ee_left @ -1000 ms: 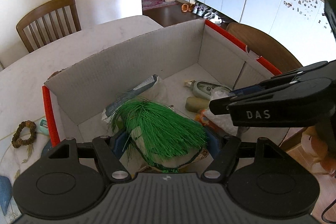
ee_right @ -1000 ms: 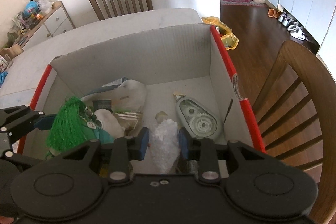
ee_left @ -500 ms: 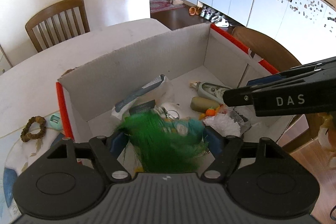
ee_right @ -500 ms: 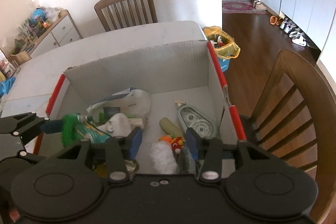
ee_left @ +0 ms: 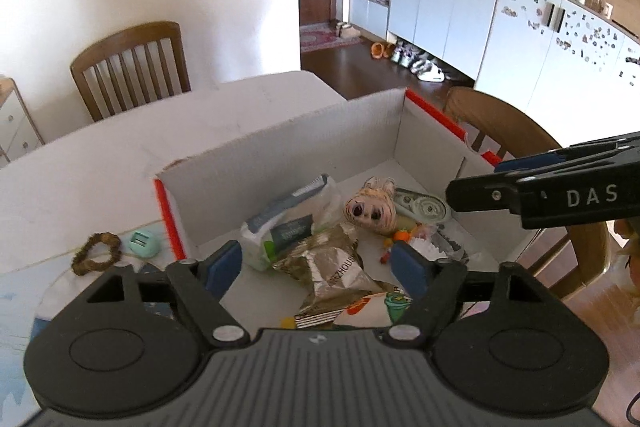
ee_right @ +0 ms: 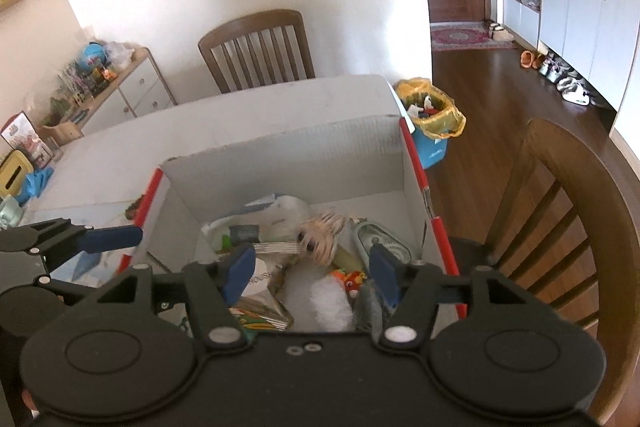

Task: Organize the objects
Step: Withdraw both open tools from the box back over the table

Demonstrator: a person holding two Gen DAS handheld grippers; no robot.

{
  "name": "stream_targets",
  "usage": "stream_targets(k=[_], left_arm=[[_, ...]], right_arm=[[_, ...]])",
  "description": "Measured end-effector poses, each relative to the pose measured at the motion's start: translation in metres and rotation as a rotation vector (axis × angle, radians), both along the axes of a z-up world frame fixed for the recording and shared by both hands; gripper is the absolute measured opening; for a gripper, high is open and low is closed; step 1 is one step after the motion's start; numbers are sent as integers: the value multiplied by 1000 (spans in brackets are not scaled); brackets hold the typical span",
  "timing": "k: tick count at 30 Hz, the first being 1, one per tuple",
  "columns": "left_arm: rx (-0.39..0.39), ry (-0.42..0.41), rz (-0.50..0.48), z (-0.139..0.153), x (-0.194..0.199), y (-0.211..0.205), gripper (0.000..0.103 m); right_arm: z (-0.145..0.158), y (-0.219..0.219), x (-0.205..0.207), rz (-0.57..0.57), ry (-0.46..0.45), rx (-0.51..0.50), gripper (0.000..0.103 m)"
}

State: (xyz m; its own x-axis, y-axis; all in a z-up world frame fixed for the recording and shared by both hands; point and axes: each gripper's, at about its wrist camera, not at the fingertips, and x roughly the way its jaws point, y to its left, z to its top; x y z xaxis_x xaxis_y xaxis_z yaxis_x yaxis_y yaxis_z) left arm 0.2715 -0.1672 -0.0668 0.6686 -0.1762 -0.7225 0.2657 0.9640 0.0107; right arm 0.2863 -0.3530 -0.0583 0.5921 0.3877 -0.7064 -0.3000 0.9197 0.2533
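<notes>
Cardboard box on the desk held the doll head; your left claw and right claw hung above, both opening, nothing between them.

The left gripper is matte black plastic with two round discs flanking a ribbed grey centre plate, silver screws at the finger pivots and blue pads inside the fingers. The right gripper is built alike, its centre plate smooth with two small screws. Seen side-on, its finger bears white letters, apparently "DAS".
</notes>
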Motion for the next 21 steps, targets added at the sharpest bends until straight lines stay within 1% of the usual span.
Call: stream_targets(k=[5, 7, 8, 11, 17, 20, 21], left_arm=[[-18, -37, 12, 17, -12, 8, 83], [-26, -53, 17, 23, -16, 13, 84], [-34, -59, 19, 26, -18, 15, 85], [-53, -79, 20, 35, -24, 24, 86], [-93, -103, 20, 47, -32, 49, 87], [-101, -117, 14, 51, -34, 64, 97], [-104, -125, 16, 53, -34, 70, 100]], right_arm=[[13, 4, -10, 19, -32, 15, 63], [17, 6, -13, 24, -40, 21, 68], [20, 8, -15, 26, -48, 22, 73], [27, 17, -22, 38, -68, 23, 76], [38, 37, -35, 46, -97, 31, 85], [43, 49, -40, 40, -110, 40, 95], [44, 54, -41, 37, -112, 44, 96]])
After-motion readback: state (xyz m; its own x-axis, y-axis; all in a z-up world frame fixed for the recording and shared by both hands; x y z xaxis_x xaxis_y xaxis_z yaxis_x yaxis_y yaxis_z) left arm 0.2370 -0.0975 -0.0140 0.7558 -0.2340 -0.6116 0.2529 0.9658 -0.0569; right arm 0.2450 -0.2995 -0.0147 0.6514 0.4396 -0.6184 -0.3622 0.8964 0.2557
